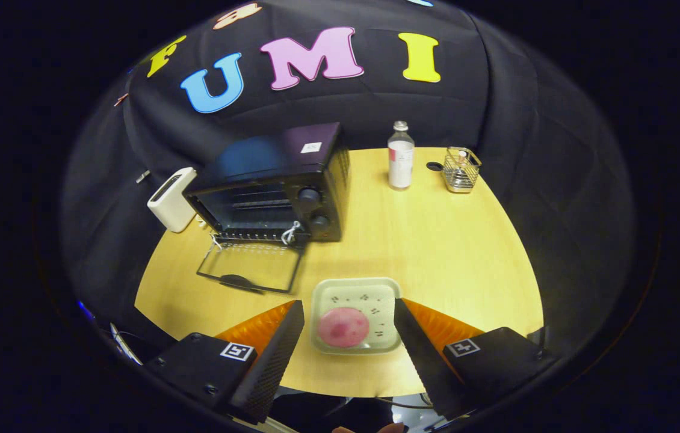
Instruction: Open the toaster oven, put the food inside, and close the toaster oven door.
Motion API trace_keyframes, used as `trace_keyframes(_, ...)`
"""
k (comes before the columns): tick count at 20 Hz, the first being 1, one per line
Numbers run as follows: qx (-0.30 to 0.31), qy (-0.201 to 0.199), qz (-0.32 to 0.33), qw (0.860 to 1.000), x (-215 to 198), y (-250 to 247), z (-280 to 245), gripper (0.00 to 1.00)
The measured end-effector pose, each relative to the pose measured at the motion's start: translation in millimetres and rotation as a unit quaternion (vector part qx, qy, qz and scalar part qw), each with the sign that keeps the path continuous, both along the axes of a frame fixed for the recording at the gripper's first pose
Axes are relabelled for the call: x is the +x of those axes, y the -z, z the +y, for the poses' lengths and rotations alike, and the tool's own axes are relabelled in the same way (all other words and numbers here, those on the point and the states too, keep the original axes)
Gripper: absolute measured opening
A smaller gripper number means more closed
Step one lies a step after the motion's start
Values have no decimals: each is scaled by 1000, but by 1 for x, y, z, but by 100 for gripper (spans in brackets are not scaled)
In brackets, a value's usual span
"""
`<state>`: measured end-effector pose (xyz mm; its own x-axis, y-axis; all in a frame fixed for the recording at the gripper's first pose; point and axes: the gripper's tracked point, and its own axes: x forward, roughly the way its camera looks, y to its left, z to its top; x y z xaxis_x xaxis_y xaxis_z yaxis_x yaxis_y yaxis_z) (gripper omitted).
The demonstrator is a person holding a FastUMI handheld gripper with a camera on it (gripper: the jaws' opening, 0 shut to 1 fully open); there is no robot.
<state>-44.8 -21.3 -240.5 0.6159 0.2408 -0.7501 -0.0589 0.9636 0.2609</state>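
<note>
Claw [349,319] spread wide around tray [356,288] holding pink food [343,328]; toaster oven [274,186] open.

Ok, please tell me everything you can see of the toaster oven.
The toaster oven is a small black box, metal by its look, on the wooden table, beyond the fingers. Its glass door lies folded down flat, so it is open. A wire rack shows inside, two knobs sit beside the opening, and white string hangs at the hinges.

From my remote station, the wire basket [461,170] holds contents too small to identify; the white device [172,199] (beside the toaster oven [280,183]) is partly hidden.
</note>
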Motion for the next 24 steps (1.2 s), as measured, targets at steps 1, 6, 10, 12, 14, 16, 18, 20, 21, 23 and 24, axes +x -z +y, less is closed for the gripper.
trace_keyframes(1,-6,1,1,1000,4,7,-15,100)
trace_keyframes(6,13,-14,48,999,13,45,-58,100)
trace_keyframes(10,38,-29,100,994,11,74,-72,100)
trace_keyframes(12,55,-38,126,990,9,88,-72,99)
trace_keyframes(14,73,-46,151,985,7,100,-68,99)
trace_keyframes(16,92,-56,171,979,6,111,-60,97)
trace_keyframes(18,108,-61,189,974,7,123,-53,96)
trace_keyframes(20,123,-63,208,968,7,134,-47,93)
trace_keyframes(21,127,-65,216,966,7,139,-42,92)
trace_keyframes(23,129,-71,235,961,5,150,-35,85)
trace_keyframes(24,125,-74,241,959,6,154,-31,85)
